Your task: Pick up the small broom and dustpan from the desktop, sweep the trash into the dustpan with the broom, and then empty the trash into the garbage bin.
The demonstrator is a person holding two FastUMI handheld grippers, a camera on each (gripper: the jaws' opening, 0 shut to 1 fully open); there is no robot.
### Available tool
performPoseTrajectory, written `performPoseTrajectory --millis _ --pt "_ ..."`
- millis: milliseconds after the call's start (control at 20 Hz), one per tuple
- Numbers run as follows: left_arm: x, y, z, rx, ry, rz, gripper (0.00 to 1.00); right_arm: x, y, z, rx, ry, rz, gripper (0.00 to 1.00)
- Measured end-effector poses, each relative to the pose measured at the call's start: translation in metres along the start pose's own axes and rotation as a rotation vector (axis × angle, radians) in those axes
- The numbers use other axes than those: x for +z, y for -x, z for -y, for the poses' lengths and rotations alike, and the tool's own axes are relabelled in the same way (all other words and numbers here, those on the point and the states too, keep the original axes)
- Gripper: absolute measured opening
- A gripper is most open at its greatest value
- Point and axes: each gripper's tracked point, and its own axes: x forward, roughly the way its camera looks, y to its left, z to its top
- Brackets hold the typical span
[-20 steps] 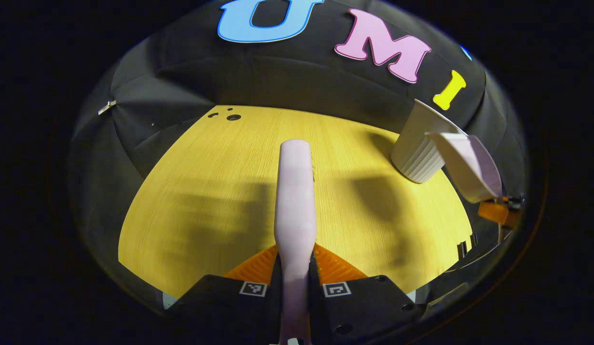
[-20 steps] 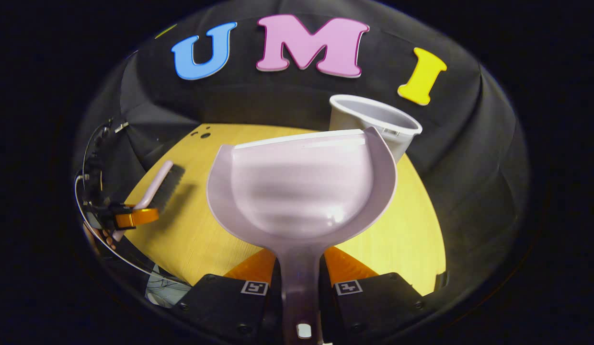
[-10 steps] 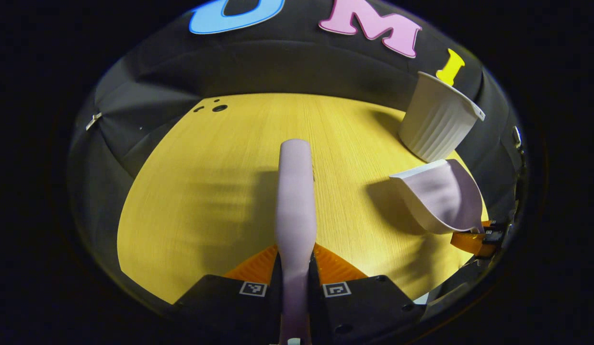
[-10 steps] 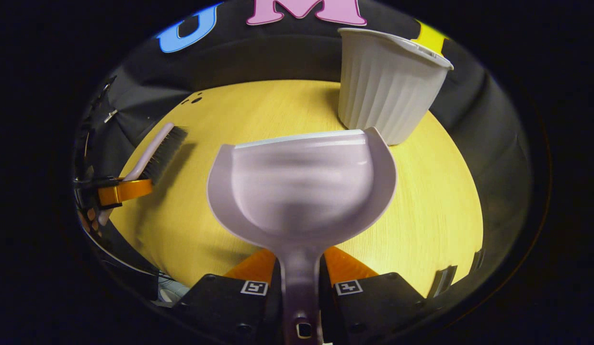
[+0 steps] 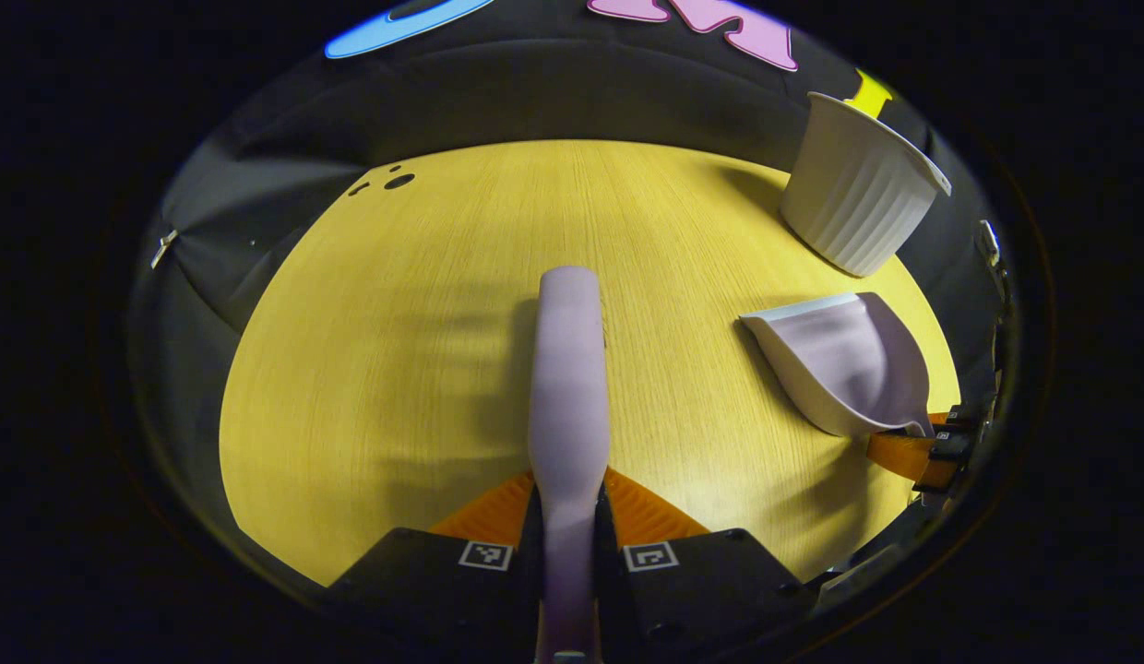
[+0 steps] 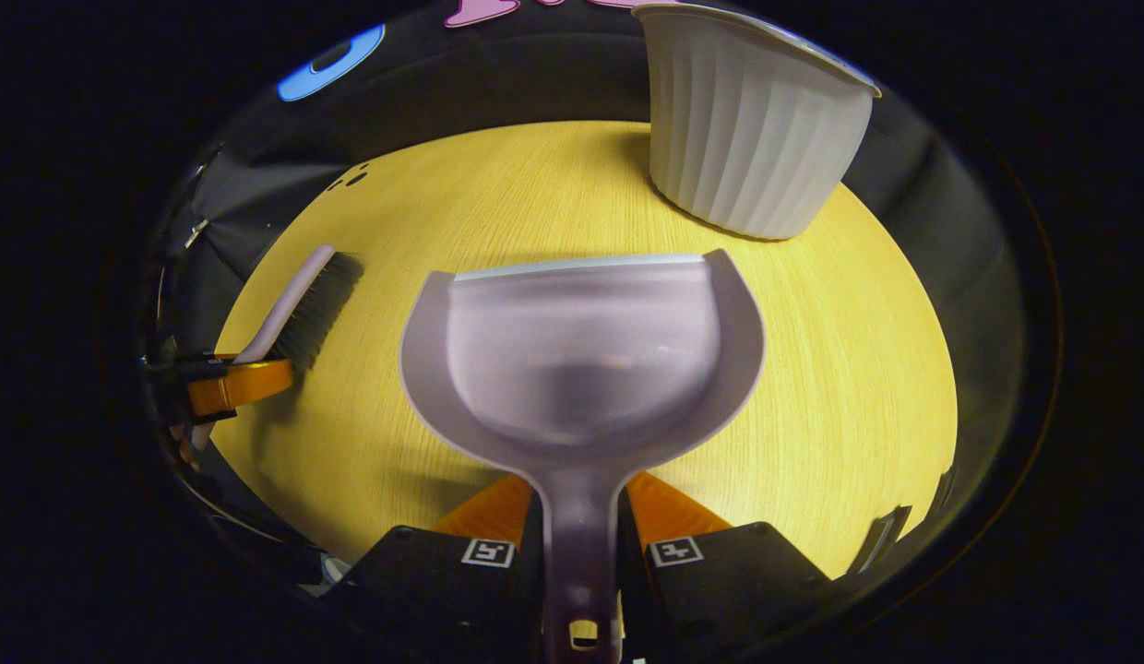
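My left gripper [image 5: 566,503] is shut on the handle of the small lilac broom [image 5: 568,387], which points straight ahead low over the yellow desktop [image 5: 415,350]. In the right gripper view that broom [image 6: 300,300] shows its dark bristles at the far left, close to the wood. My right gripper [image 6: 579,516] is shut on the handle of the lilac dustpan [image 6: 581,360], held level and low, its pan empty. The left gripper view has the dustpan [image 5: 844,364] at the right. The white ribbed garbage bin [image 6: 752,138] stands just beyond the dustpan's lip.
The bin [image 5: 858,189] sits near the desktop's far right edge, against the black cloth wall. Small dark holes [image 5: 387,182] mark the far left corner of the wood. The desktop's round edge drops off on every side.
The dustpan has come down and back from above the bin to low over the desktop. Both gripper views have tilted downward, so the broom and dustpan sit closer to the wood.
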Motion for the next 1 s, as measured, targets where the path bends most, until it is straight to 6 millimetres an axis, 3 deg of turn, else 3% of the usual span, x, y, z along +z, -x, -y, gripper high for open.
performPoseTrajectory --millis 50,100,150,250,400,450,500,750,1000 --pt "-0.001 0.001 0.0 0.004 -0.007 -0.005 0.27 0.0 0.0 -0.002 0.004 0.008 0.001 0.39" --pt "0.0 0.002 0.0 0.007 -0.013 -0.002 0.36 0.001 0.001 -0.004 0.006 0.02 0.001 0.39" --pt "0.003 0.003 0.001 0.002 -0.015 0.002 0.3 0.002 0.001 -0.008 0.018 0.025 -0.001 0.4" --pt "0.006 0.01 0.007 -0.029 -0.006 0.02 0.4 0.006 0.005 -0.014 0.043 0.021 0.005 0.6" --pt "0.012 0.03 0.012 -0.05 0.016 0.069 0.83 0.012 0.021 -0.018 0.051 0.036 0.029 0.93" --pt "0.018 0.037 0.011 -0.048 0.02 0.096 1.0 0.017 0.03 -0.019 0.053 0.036 0.044 0.96" --pt "0.021 0.049 0.012 -0.048 0.023 0.125 0.96 0.021 0.039 -0.019 0.054 0.034 0.063 1.0" --pt "0.056 0.123 0.014 -0.039 0.085 0.352 0.96 0.072 0.101 -0.017 0.053 0.024 0.274 0.99" --pt "0.09 0.215 0.001 0.013 0.111 0.625 0.96 0.124 0.173 -0.024 0.043 0.03 0.537 0.99"
